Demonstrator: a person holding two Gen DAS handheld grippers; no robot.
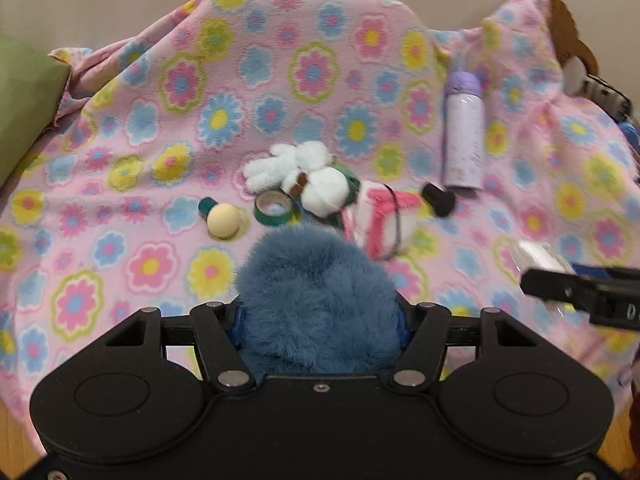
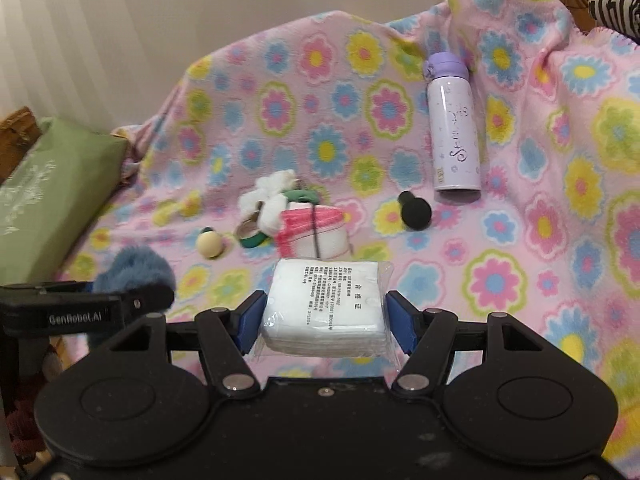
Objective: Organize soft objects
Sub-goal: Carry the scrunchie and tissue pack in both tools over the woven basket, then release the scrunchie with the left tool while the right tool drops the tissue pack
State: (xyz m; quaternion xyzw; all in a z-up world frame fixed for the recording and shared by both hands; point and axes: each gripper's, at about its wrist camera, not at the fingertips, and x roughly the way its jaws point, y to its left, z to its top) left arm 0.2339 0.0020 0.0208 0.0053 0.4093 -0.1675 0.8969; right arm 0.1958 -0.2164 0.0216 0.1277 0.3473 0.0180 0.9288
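A green cushion lies at the far left on the flowered pink blanket. The left claw is clenched on a fluffy blue plush, held above the blanket's near edge. Beyond it lie a cream ball, a roll of green tape, a white plush toy and a pink-and-white cloth bundle, all close together. The right claw grips a wrapped white pad pack between its blue pads. Farther right are a black stubby object and a lilac bottle lying on its side.
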